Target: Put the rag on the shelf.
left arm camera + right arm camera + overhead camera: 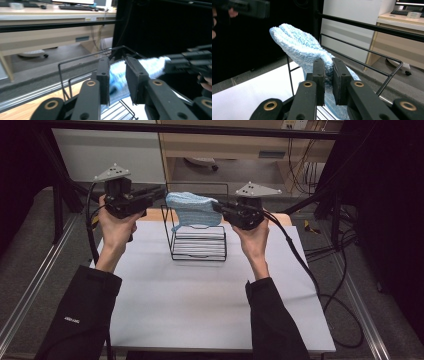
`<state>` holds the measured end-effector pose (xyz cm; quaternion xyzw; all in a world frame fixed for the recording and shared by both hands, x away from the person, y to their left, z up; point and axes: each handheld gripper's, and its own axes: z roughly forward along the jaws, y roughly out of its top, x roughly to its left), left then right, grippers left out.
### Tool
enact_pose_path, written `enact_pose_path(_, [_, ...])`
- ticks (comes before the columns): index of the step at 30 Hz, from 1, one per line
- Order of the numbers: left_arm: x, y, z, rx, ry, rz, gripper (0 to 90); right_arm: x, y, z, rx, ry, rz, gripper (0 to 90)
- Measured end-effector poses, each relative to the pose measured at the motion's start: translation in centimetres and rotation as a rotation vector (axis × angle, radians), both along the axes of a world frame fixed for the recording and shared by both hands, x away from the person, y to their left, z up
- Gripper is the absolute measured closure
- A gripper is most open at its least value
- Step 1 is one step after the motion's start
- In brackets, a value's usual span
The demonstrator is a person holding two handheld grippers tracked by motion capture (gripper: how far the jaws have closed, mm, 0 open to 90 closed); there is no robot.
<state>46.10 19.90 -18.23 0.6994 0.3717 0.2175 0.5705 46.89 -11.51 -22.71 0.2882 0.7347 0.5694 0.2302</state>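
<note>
A light blue fluffy cloth [192, 207] hangs in the air over a black wire rack [197, 242] at the back of the white table. My right gripper [216, 206] is shut on the cloth's right end; in the right gripper view the cloth [299, 50] is pinched between the jaws [328, 72] and rises away to the left. My left gripper [161, 194] stands open at the cloth's left end. In the left gripper view the cloth [150, 66] lies just beyond the spread jaws [118, 77], with the right gripper [190, 62] holding its far end.
The white table top [200, 305] spreads in front of the rack. Black frame bars [190, 129] cross above the back edge, with a wooden desk [240, 145] behind. Cables [320, 285] trail off the table's right side.
</note>
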Motion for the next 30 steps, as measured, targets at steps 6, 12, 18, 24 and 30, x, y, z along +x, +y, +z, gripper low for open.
enact_pose_path(6, [1.3,-1.4,0.3,0.017,0.029,-0.002,80.6,-0.2,0.0,-0.3,-0.008,-0.004,0.005,82.2])
enact_pose_path(12, [2.1,-2.5,-0.7,0.064,0.055,-0.025,83.4,-0.3,0.0,-0.6,-0.018,-0.012,0.012,82.2])
enact_pose_path(18, [1.9,-2.6,-1.7,0.089,0.074,-0.061,85.6,-0.5,0.0,-0.7,-0.03,-0.012,0.015,81.4])
enact_pose_path(24, [1.2,-2.5,-2.7,0.122,0.087,-0.093,86.1,-0.7,-0.1,-0.5,-0.022,0.005,0.029,76.8])
enact_pose_path(30, [0.7,-2.8,-4.1,0.161,0.086,-0.101,86.8,-1.1,-0.3,-0.3,0.006,0.017,0.052,70.8])
